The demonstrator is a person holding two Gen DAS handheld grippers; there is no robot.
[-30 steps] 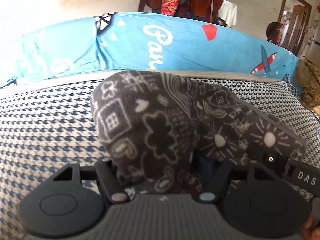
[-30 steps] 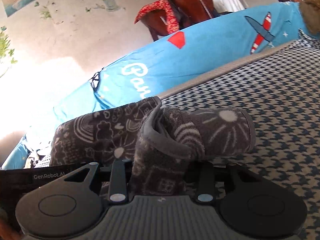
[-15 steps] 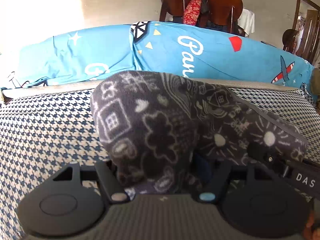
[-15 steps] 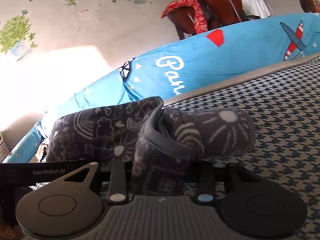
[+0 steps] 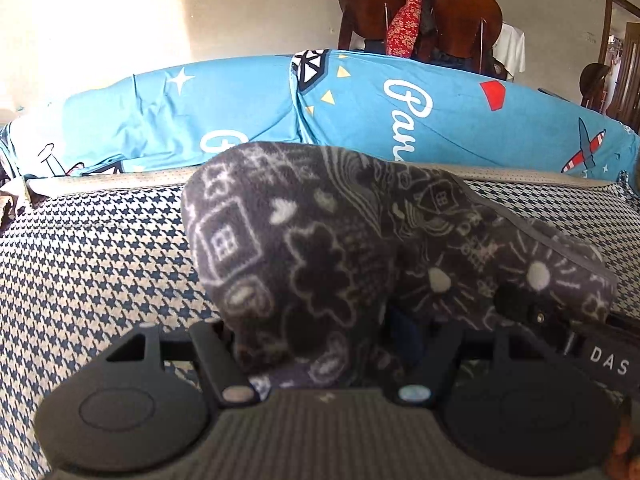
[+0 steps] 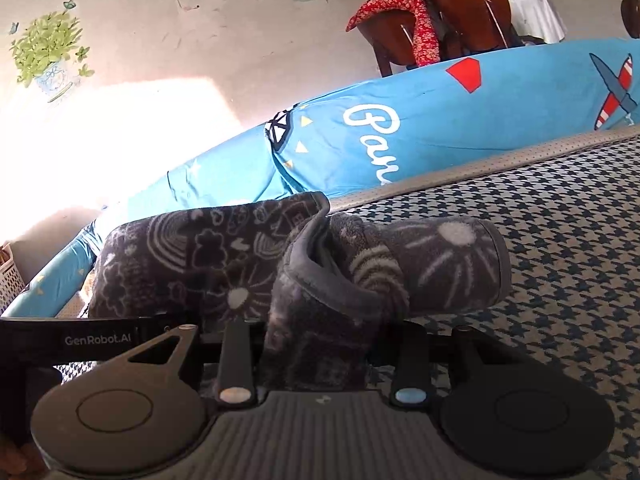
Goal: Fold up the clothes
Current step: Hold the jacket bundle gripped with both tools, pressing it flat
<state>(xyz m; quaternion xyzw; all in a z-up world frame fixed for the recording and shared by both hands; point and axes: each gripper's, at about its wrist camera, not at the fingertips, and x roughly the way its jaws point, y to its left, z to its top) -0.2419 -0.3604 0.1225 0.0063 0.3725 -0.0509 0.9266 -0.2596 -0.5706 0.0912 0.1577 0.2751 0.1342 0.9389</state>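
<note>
A dark grey fleece garment (image 5: 320, 248) with white doodle prints is bunched up and held just above the houndstooth bed cover (image 5: 92, 264). My left gripper (image 5: 316, 344) is shut on one thick fold of it, the cloth filling the gap between its fingers. In the right wrist view the same garment (image 6: 248, 264) hangs in a roll, and my right gripper (image 6: 320, 352) is shut on its hemmed edge. Each gripper's black body shows at the edge of the other's view, close beside it. The fingertips of both are hidden in the fleece.
A bright blue printed sheet (image 5: 400, 116) lies bunched along the far side of the bed. Behind it stand dark wooden chairs (image 5: 452, 24) with a red patterned cloth (image 5: 400, 4) draped over one. A white basket (image 6: 8, 280) sits at the far left.
Both grippers carried the garment leftwards along the bed, so the blue sheet and chairs slid right in both views. The grip on the fleece has not changed.
</note>
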